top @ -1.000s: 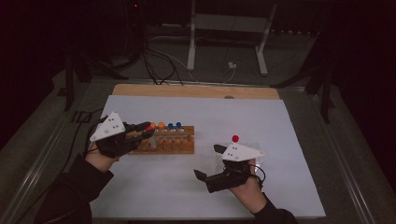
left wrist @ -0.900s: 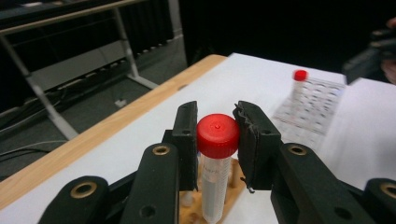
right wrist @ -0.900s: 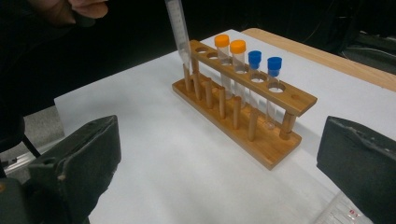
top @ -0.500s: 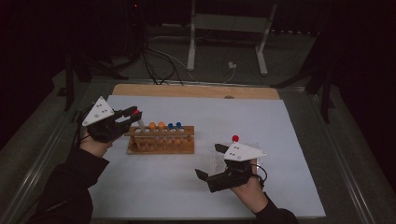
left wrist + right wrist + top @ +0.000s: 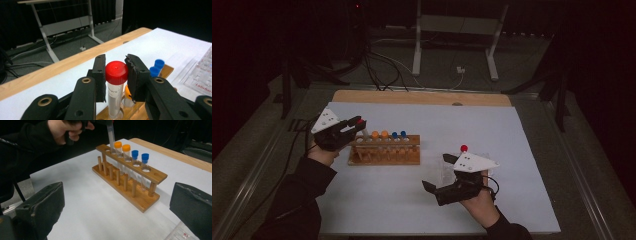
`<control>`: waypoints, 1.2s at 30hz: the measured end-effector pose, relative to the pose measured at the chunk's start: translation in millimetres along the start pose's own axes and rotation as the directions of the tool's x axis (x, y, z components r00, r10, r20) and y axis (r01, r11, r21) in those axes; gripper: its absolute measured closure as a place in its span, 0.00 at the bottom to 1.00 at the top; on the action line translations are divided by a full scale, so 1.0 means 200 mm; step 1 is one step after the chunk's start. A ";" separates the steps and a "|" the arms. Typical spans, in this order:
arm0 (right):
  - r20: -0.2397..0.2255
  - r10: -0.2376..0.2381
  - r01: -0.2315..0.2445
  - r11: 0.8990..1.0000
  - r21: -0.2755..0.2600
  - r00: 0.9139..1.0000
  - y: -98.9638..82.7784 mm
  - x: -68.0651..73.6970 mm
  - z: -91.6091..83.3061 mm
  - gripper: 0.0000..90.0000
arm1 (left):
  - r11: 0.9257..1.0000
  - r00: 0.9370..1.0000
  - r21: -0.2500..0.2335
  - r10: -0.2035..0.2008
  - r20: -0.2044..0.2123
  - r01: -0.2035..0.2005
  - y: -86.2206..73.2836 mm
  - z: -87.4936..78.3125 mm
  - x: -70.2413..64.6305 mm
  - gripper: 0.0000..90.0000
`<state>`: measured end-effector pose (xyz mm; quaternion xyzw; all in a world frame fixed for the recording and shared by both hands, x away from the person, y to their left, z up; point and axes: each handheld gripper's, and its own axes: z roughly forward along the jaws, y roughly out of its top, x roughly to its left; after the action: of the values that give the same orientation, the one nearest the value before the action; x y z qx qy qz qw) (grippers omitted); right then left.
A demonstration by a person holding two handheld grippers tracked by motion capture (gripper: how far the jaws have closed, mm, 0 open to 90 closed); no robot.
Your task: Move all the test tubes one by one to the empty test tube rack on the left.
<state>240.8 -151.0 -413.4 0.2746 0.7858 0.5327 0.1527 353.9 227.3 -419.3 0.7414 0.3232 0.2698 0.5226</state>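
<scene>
A wooden tube rack (image 5: 384, 156) stands left of centre on the white sheet, holding two orange-capped tubes (image 5: 379, 134) and two blue-capped tubes (image 5: 399, 135). My left gripper (image 5: 357, 125) is over the rack's left end, shut on the red cap of an upright clear tube (image 5: 116, 72). The tube's lower end sits in the end hole of the rack (image 5: 130, 182), beside the orange-capped tubes (image 5: 122, 145). My right gripper (image 5: 437, 172) rests at the front right, open, its jaws (image 5: 117, 207) wide apart with nothing between them.
A clear plastic tray (image 5: 200, 75) lies right of the rack, and a red-capped tube (image 5: 464, 148) stands beside my right hand. A wooden strip (image 5: 422, 97) borders the sheet's far edge. Beyond it are cables and a metal stand's legs (image 5: 454, 45) on the floor.
My left gripper has carried the red-capped tube from over the rack's middle towards its left end. The right gripper has stayed where it was.
</scene>
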 end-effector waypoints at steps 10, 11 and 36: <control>-0.002 0.000 0.000 1.000 0.007 1.000 0.00 0.00 0.00 0.00 | 0.997 1.000 0.070 0.020 0.005 -0.021 -0.09 0.08 -0.04 0.80; -0.001 -0.001 0.001 1.000 0.008 1.000 0.00 0.00 0.00 0.00 | 0.997 1.000 0.072 0.017 0.007 -0.018 -0.10 0.09 -0.04 0.80; 0.095 0.020 -0.012 0.997 -0.079 0.995 0.04 -0.16 -0.14 0.00 | 0.999 0.992 0.045 -0.021 0.124 0.015 -0.08 -0.02 -0.08 0.27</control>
<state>254.2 -189.3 -396.8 0.2999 0.7538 0.5507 0.1966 337.1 221.9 -433.8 0.7652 0.3027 0.2112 0.5275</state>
